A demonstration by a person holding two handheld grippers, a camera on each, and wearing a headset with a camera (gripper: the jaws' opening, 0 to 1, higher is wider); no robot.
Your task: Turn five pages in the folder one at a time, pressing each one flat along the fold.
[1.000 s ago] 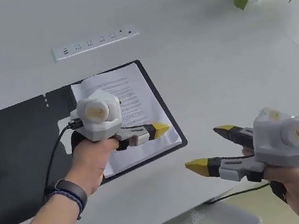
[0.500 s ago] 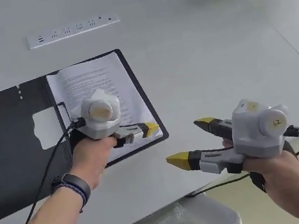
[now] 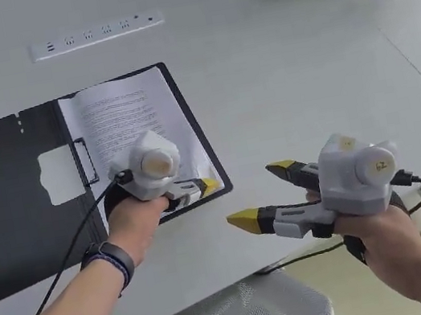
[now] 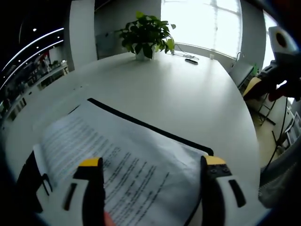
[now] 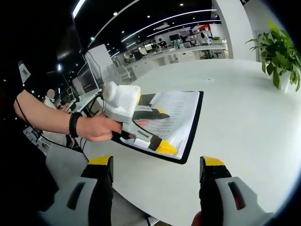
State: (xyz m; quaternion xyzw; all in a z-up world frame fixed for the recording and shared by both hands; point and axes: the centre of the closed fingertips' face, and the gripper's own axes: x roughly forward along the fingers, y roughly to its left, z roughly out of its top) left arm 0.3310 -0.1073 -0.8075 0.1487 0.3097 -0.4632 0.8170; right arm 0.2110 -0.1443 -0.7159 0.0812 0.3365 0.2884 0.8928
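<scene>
Folder [image 3: 8, 209] is laid open on table [image 3: 301, 68], pages on its rt half. L gripper [image 3: 203, 187], jaws apart, is held over top page's [image 3: 122, 116] lower corner. R gripper [image 3: 264, 193], jaws also apart, is held clear beside the folder. Risk: 2+ sheets could be pinched together, or the corner creased, if jaws are set too deep.

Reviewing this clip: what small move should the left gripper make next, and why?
Probably lower the left gripper and close on the page's near right corner. Its jaws stand open over that corner of the open folder, no page is lifted yet, and the right gripper hangs open beside the folder, over the table.
</scene>
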